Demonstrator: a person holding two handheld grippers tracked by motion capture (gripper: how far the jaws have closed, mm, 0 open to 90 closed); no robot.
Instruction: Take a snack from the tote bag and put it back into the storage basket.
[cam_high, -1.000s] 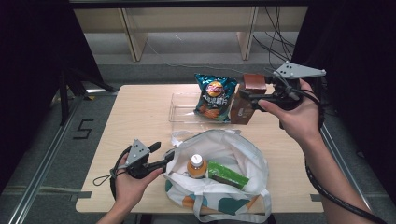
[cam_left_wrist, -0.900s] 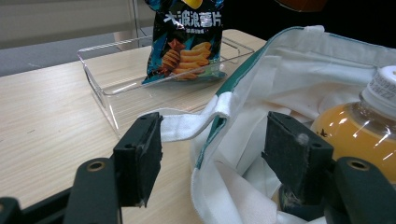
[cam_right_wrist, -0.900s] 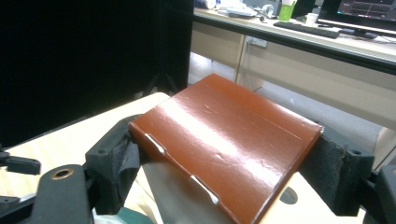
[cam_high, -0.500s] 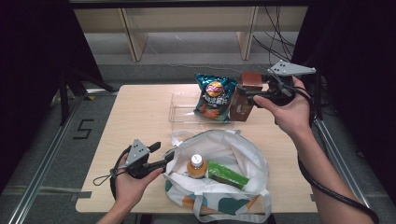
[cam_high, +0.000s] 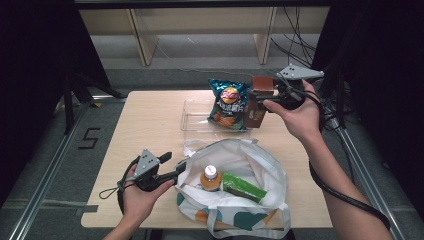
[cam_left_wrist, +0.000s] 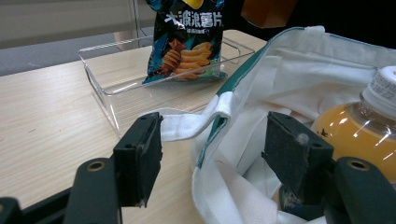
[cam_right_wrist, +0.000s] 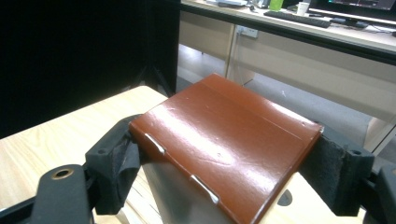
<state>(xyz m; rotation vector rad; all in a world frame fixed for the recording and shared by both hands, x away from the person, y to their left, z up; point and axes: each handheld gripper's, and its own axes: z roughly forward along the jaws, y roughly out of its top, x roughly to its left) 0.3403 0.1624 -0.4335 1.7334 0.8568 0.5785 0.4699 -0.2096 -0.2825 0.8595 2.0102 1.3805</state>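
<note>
Wooden worktop carries everything. Near its back right corner the right gripper (cam_high: 260, 97) clamps a brown box (cam_right_wrist: 224, 140) above the chip bag (cam_high: 228, 104). At the front edge, the left gripper (cam_left_wrist: 215, 158), jaws wide, straddles the tote bag (cam_high: 235, 200) rim.

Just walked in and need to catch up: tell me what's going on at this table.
A person works two hand-held grippers. The right gripper is clamped on a brown carton, held at the far right of the table beside the chips bag standing in a clear tray. The left gripper has the tote bag's rim between its open jaws. An orange drink bottle and a green packet lie inside.
</note>
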